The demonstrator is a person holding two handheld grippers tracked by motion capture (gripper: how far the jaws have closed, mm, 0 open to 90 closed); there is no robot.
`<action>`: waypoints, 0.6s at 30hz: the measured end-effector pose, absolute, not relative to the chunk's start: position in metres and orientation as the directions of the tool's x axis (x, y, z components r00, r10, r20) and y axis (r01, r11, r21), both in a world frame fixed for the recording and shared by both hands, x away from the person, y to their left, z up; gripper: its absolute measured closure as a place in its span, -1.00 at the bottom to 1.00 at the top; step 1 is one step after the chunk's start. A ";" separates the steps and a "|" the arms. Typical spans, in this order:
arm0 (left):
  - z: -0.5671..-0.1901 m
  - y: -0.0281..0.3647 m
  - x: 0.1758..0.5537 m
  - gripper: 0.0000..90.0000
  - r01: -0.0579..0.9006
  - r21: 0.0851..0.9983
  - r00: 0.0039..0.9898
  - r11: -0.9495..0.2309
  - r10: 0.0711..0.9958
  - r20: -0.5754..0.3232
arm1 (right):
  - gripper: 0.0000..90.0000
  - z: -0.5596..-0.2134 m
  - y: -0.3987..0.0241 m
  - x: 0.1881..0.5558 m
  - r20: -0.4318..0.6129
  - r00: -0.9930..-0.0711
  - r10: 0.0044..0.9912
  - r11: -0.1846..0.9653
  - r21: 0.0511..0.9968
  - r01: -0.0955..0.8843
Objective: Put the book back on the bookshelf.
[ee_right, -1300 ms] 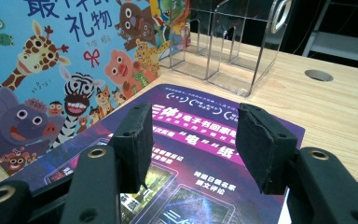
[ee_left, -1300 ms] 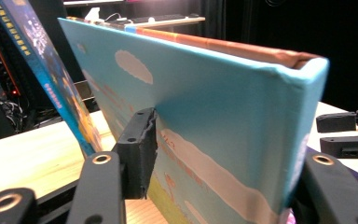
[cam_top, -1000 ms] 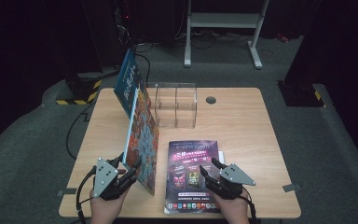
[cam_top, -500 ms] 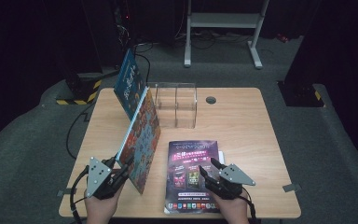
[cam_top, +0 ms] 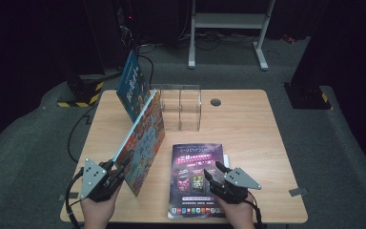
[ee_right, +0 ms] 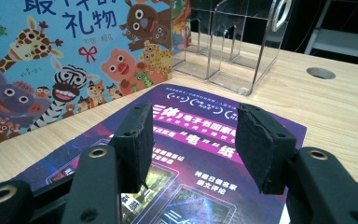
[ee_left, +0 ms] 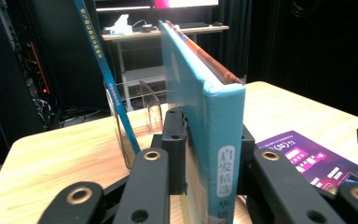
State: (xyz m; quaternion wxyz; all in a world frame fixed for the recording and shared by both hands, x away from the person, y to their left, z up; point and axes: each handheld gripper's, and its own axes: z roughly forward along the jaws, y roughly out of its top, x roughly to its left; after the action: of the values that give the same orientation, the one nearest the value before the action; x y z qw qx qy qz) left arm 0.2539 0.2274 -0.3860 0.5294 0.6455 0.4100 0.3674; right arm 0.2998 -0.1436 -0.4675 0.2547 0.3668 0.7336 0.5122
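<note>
A picture book [cam_top: 145,143] with cartoon animals on its cover stands tilted on its lower edge at the table's front left. My left gripper [cam_top: 116,169] is shut on its near end. In the left gripper view the blue spine [ee_left: 221,154] sits between the two pads [ee_left: 175,135], and the jaws have just been closing on it. A purple magazine [cam_top: 198,167] lies flat at the front middle. Low over its near half, my right gripper [cam_top: 212,171] stands open, with nothing between its pads [ee_right: 135,135].
A clear acrylic holder [cam_top: 181,107] with dividers stands at the back middle of the table [cam_top: 257,138]. A thin blue book [cam_top: 132,86] leans against its left side. A round cable hole [cam_top: 215,102] lies to the holder's right. Dark floor surrounds the table.
The picture book has leaned over to the left, so more of its cover shows. My left gripper has shifted slightly left with it. The right gripper has stayed still.
</note>
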 end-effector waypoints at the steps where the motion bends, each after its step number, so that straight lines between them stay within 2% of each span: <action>1: -0.386 0.228 0.254 0.69 0.140 0.985 0.394 -0.100 0.919 0.037 | 0.05 -0.468 -0.144 0.300 0.003 -0.601 0.799 0.205 0.939 0.277; 18: -0.388 0.242 0.259 0.72 0.138 0.989 0.414 -0.059 0.910 -0.003 | 0.05 -0.467 -0.145 0.301 0.015 -0.599 0.801 0.194 0.939 0.283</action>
State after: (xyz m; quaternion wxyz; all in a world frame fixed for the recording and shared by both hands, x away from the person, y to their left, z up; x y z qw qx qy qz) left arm 0.2587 0.2421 -0.3882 0.5487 0.6369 0.4114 0.3520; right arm 0.3006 -0.1452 -0.4669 0.2512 0.3709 0.7308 0.5151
